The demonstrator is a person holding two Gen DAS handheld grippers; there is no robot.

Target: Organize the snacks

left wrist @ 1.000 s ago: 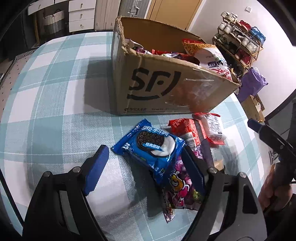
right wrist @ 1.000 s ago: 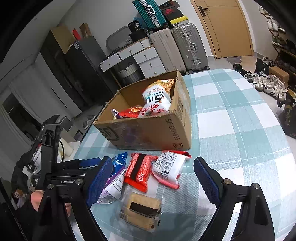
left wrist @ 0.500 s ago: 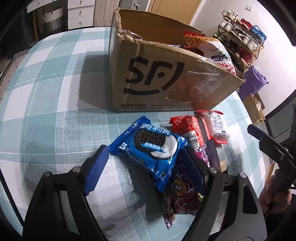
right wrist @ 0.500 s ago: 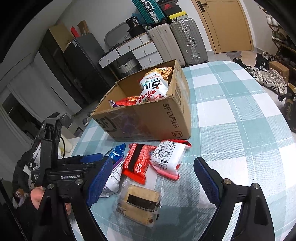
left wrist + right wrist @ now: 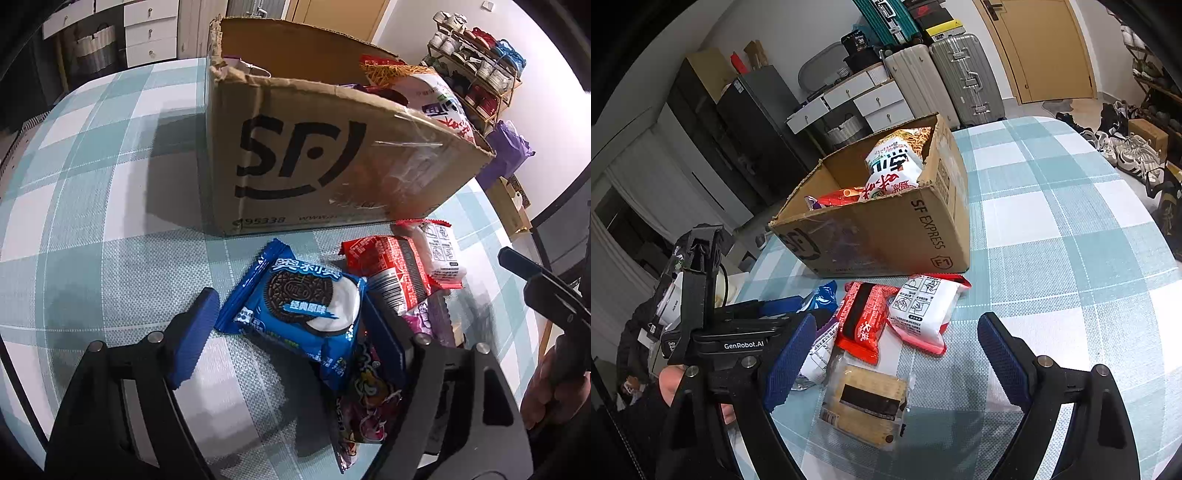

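A blue Oreo pack (image 5: 299,310) lies flat on the checked tablecloth, in front of the cardboard box (image 5: 314,177). My left gripper (image 5: 291,332) straddles it and its jaws are closing, with the pads close beside the pack's two ends; the wrapper is not squeezed. A purple candy bag (image 5: 369,406) lies under the right finger. My right gripper (image 5: 897,358) stands open above a clear biscuit pack (image 5: 866,402). Beyond it lie a red pack (image 5: 864,321) and a white-and-red pack (image 5: 923,314). The box (image 5: 886,229) holds several snack bags.
The teal plaid table (image 5: 1052,221) has bare cloth to the right of the box and rounds off at its edges. A hand (image 5: 546,380) holds the right gripper's handle at the frame's right. Suitcases (image 5: 964,77), drawers (image 5: 871,99) and a shoe rack (image 5: 476,59) stand beyond the table.
My left gripper has come down closer to the Oreo pack and its jaws have narrowed around it. The right gripper's view barely differs.
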